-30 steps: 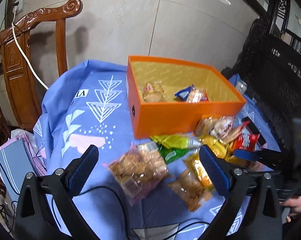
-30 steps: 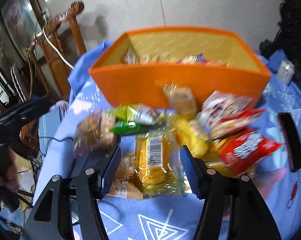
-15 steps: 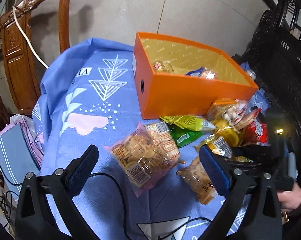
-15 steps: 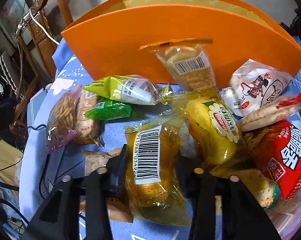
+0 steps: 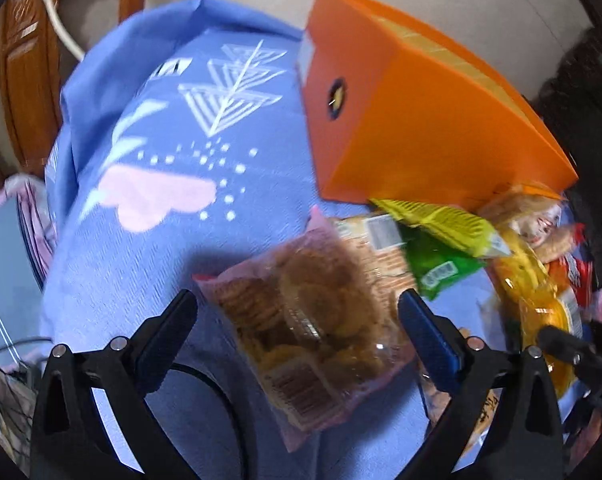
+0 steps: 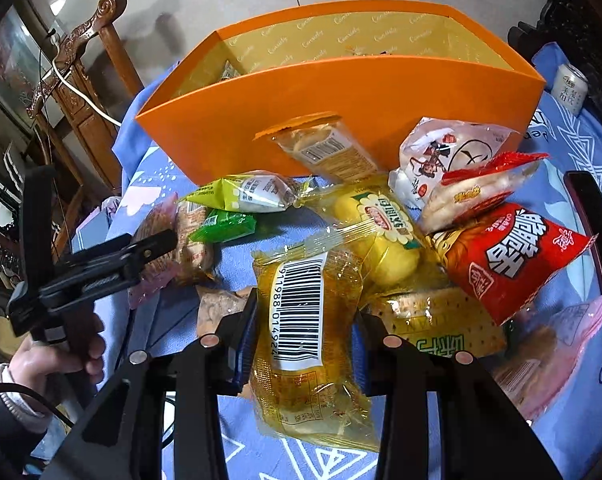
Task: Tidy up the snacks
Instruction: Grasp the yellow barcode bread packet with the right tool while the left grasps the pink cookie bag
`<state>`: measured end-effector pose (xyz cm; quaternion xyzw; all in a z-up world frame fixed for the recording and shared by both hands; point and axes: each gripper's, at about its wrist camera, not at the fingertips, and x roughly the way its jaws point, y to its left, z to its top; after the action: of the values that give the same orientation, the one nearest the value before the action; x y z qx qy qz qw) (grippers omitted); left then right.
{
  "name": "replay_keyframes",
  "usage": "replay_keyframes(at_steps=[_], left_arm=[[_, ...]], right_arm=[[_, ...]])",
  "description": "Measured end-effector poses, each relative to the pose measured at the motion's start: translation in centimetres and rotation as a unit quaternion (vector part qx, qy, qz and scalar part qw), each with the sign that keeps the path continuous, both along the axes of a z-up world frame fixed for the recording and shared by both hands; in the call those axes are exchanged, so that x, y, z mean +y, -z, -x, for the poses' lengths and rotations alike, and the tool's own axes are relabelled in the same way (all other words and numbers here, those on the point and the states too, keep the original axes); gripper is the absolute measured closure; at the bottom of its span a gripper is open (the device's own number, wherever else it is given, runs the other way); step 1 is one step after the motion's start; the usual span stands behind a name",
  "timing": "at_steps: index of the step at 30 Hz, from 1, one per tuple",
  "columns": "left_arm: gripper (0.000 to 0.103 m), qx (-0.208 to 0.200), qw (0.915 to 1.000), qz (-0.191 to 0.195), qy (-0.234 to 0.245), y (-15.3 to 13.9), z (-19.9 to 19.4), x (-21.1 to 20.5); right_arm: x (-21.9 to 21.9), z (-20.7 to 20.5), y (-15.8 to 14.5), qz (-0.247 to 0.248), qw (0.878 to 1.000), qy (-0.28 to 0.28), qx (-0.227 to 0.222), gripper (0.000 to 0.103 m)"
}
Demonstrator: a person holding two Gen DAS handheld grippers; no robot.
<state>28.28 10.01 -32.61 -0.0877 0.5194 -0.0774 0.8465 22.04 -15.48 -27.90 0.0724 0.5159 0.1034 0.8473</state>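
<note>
**Right gripper clamped on the yellow pack, left gripper spread over the biscuits**

The right gripper (image 6: 303, 330) was clenched on the clear yellow plastic snack pack with a white barcode label (image 6: 307, 334), both blue pads pressing its sides, low on the blue patterned cloth (image 6: 581, 152) covering the worktop. At twelve o'clock from it stood the open orange cardboard box (image 6: 341, 96), with a red crinkled snack bag (image 6: 509, 256) at two o'clock. The left gripper (image 5: 297, 322) was released, jaws wide on either side of a pink-edged clear bag of round biscuits (image 5: 309, 320), not touching it. The box lay at one o'clock there.
</note>
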Motion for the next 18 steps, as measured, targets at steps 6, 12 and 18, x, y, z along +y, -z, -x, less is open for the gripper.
replay_keyframes(at_steps=[6, 12, 18], left_arm=[[0.010, -0.005, 0.9997, -0.001, 0.026, 0.6, 0.7, -1.7], [0.050, -0.027, 0.9976, 0.025, 0.058, -0.1, 1.5, -3.4], [0.057, -0.030, 0.9966, 0.033, 0.070, -0.8, 3.2, -3.5]], right_arm=[[-0.1, 0.2, -0.1, 0.000, 1.000, -0.003, 0.005, 0.064], [-0.3, 0.5, -0.4, 0.001, 1.000, 0.002, 0.000, 0.064], [-1.0, 0.9, -0.8, -0.002, 1.000, 0.013, -0.007, 0.064]])
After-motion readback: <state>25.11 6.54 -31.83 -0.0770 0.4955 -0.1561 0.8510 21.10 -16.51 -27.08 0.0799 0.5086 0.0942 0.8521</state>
